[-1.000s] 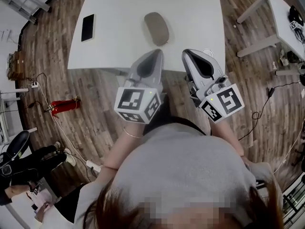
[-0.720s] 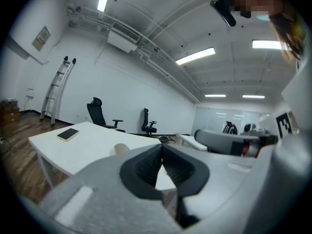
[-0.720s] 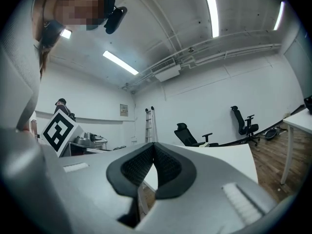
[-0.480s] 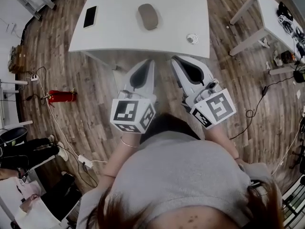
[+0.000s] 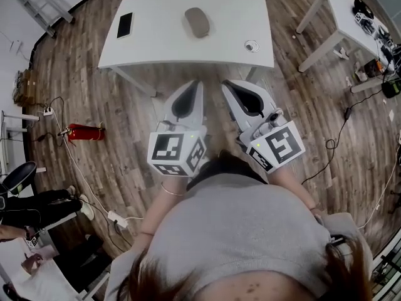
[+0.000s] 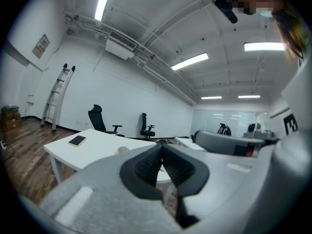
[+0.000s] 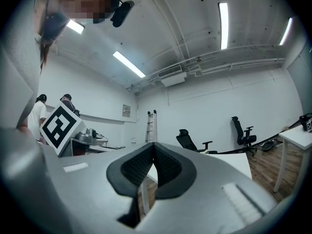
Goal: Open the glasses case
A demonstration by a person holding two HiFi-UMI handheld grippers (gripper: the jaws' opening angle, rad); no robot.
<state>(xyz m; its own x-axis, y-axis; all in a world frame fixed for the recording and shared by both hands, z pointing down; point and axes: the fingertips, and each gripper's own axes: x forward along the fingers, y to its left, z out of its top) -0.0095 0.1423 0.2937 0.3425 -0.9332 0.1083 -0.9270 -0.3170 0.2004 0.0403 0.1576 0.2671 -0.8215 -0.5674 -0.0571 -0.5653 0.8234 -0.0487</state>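
The glasses case [image 5: 197, 22], a grey-brown oval pouch, lies closed at the far middle of the white table [image 5: 163, 46]. In the left gripper view the case [image 6: 123, 150] is a small lump on the table [image 6: 92, 147], just left of the jaws. My left gripper [image 5: 195, 83] and right gripper [image 5: 225, 83] hang side by side over the wooden floor, short of the table's near edge. Both point at the table and hold nothing. The left gripper [image 6: 162, 146] has its ribbed pads pressed together, and the right gripper [image 7: 153, 146] is shut the same way.
A black phone [image 5: 125, 25] lies at the table's left, a small round object [image 5: 252, 45] near its right front. A second white table [image 5: 341, 8] stands at the upper right, with cables on the floor. A red fire extinguisher [image 5: 84, 132] lies left. Office chairs [image 6: 100, 121] line the far wall.
Both grippers have drawn back from the table's front edge toward the person's body and now sit over the floor. The table and case lie farther off. Both stay shut.
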